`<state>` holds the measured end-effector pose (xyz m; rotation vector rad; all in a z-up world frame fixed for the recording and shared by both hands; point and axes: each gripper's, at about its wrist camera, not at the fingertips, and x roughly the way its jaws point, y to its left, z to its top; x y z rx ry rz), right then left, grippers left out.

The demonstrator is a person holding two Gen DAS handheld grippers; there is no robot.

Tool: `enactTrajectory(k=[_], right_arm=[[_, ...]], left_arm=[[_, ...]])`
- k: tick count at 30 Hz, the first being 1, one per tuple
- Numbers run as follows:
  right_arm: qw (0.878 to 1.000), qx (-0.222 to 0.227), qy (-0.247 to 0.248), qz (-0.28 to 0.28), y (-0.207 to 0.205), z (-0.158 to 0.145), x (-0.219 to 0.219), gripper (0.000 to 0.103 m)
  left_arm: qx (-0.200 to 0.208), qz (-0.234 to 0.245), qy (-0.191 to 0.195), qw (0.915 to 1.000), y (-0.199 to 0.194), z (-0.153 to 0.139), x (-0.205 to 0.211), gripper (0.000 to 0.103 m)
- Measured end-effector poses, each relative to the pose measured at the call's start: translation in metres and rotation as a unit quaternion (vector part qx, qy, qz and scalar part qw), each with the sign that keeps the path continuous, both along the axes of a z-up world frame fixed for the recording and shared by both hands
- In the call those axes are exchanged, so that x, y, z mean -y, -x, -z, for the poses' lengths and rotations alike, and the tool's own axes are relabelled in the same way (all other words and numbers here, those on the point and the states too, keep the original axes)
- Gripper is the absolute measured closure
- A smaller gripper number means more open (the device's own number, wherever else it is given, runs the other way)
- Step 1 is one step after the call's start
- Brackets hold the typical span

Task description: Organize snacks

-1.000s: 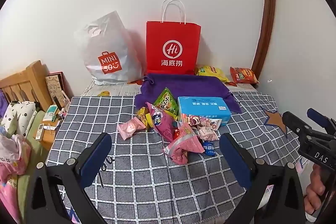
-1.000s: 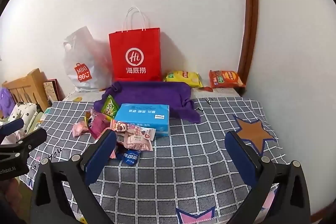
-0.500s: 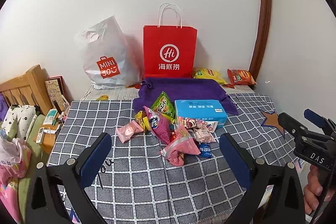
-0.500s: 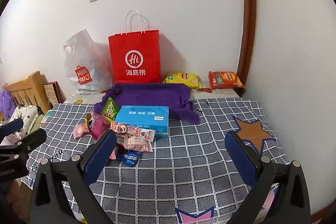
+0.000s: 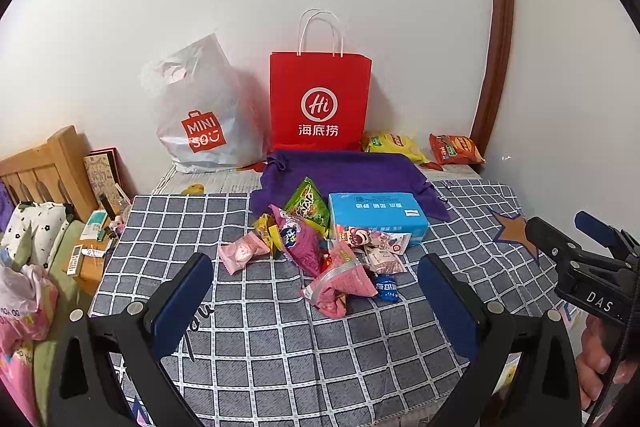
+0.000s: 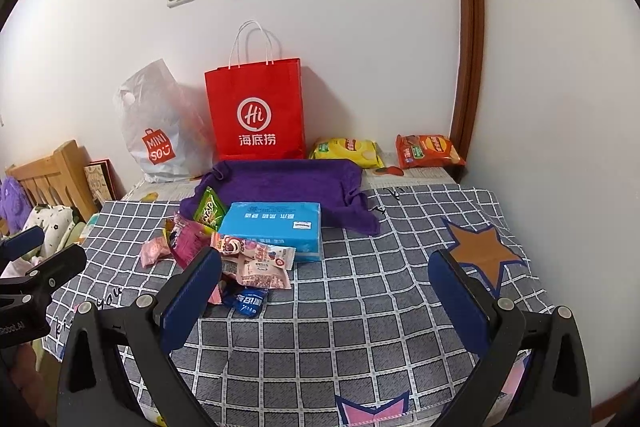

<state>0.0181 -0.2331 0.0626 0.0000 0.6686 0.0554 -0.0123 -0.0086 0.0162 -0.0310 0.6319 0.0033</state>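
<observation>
Both grippers, left (image 5: 314, 279) and right (image 6: 324, 275), hovered jaws wide, empty, over the grey checked bedspread (image 5: 280, 339); the snack-packet pile (image 5: 320, 247) lay at twelve o'clock, red paper bag (image 5: 319, 103) against the white wall beyond.

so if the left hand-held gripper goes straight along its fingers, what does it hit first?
Probably the pink zip pouch at the front of the snack pile; it sits nearest, roughly centred ahead of the open left hand-held gripper. Depth is unclear, so it could meet the checked cloth first.
</observation>
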Motion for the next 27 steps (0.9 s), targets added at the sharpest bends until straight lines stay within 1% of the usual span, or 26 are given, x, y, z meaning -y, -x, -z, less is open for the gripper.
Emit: enactTrajectory(k=[27], right_arm=[[1.000, 0.005, -0.001, 0.000, 0.0049, 0.0017, 0.0000, 0.001]], left_arm=[[0.005, 0.007, 0.001, 1.0000, 0.0048, 0.0017, 0.0035, 0.000]])
